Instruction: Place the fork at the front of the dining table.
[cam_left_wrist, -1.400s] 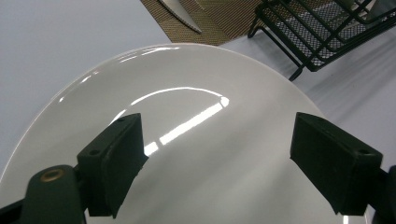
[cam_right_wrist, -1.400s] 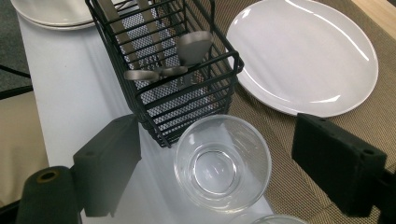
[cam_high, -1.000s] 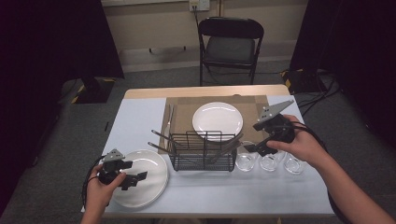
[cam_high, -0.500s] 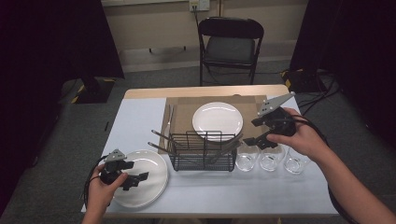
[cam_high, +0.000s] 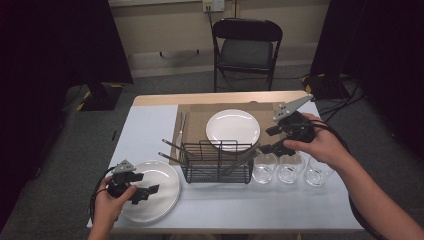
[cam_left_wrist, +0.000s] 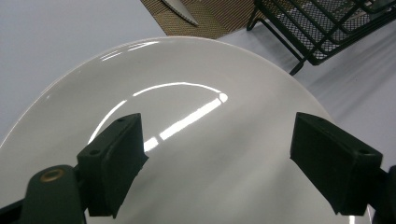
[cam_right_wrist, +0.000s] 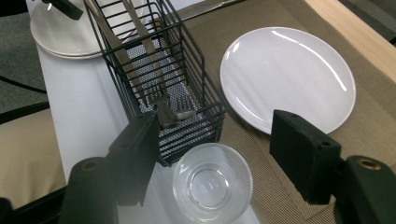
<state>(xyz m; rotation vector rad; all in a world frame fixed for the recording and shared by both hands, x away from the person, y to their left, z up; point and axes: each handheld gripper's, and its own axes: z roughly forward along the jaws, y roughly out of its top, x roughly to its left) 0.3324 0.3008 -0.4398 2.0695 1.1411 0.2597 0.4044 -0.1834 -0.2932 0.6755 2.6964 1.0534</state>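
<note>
From up high, your left gripper (cam_high: 142, 191) sits over the white plate (cam_high: 162, 187) at the table's near left corner, jaws spread, nothing in them. Your right gripper (cam_high: 272, 140) hangs open just above the leftmost of three glasses (cam_high: 263, 168), beside the black wire basket (cam_high: 216, 162). A second plate (cam_high: 233, 129) lies on the brown mat (cam_high: 195, 125).

Left gripper view: jaws wide apart over that glossy plate (cam_left_wrist: 187, 140), basket corner (cam_left_wrist: 327, 28) top right.

Right gripper view: jaws wide, the empty glass (cam_right_wrist: 212, 182) between them below, cutlery (cam_right_wrist: 154, 88) lying in the basket (cam_right_wrist: 187, 70), mat plate (cam_right_wrist: 287, 77) to the right.
</note>
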